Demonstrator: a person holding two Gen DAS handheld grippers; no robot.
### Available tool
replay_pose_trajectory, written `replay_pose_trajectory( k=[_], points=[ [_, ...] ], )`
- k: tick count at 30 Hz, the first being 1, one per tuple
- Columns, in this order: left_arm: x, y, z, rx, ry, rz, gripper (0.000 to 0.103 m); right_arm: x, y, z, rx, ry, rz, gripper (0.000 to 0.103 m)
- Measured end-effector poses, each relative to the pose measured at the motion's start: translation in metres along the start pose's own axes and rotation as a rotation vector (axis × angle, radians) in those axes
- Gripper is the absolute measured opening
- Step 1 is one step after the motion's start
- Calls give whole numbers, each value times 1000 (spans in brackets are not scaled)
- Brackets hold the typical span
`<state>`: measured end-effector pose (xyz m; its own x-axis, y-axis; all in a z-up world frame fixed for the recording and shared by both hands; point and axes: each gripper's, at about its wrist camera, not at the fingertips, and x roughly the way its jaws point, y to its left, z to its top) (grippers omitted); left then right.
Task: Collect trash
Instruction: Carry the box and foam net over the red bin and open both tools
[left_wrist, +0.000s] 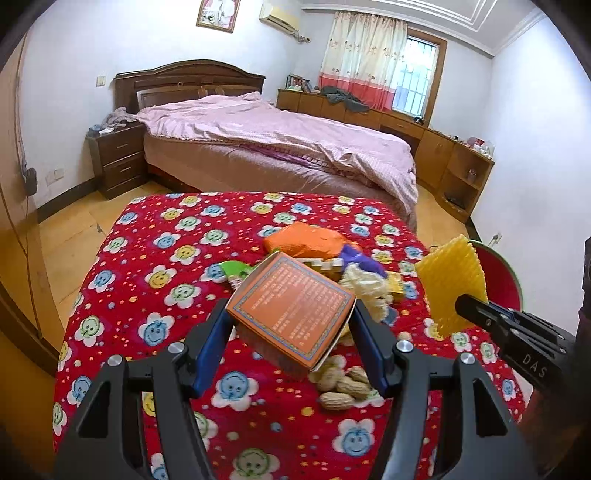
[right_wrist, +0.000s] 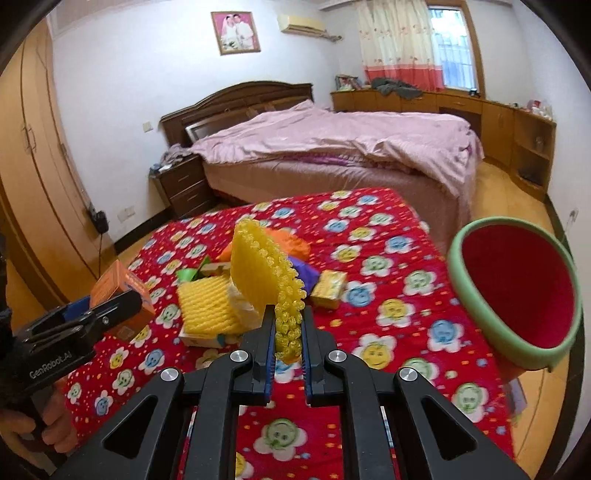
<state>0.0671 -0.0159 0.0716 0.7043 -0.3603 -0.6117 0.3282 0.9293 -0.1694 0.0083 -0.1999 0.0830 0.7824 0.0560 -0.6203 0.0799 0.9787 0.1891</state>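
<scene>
My left gripper (left_wrist: 291, 317) is shut on an orange carton box (left_wrist: 291, 314) and holds it above the red flowered table (left_wrist: 147, 295); it also shows in the right wrist view (right_wrist: 122, 295). My right gripper (right_wrist: 288, 325) is shut on a yellow foam fruit net (right_wrist: 262, 273), lifted over the table; it shows in the left wrist view (left_wrist: 450, 284) too. On the table lies a trash pile: an orange bag (left_wrist: 310, 240), a second yellow foam net (right_wrist: 207, 306), a small yellow box (right_wrist: 328, 288), purple and green wrappers, and peanuts (left_wrist: 343, 387).
A red bin with a green rim (right_wrist: 517, 291) stands off the table's right edge. Behind the table is a bed with a pink cover (left_wrist: 280, 140), a nightstand (left_wrist: 118, 162) to its left and wooden cabinets (left_wrist: 443, 155) along the right wall.
</scene>
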Motion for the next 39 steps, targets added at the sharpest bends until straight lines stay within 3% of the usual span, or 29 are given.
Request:
replay_pose_trajectory(
  k=[22, 39],
  points=[
    [14, -95, 23, 124, 3, -68, 65, -41, -85, 14, 87, -59, -201, 12],
    [67, -208, 34, 281, 46, -162, 65, -52, -191, 7, 211, -61, -327, 12]
  ],
)
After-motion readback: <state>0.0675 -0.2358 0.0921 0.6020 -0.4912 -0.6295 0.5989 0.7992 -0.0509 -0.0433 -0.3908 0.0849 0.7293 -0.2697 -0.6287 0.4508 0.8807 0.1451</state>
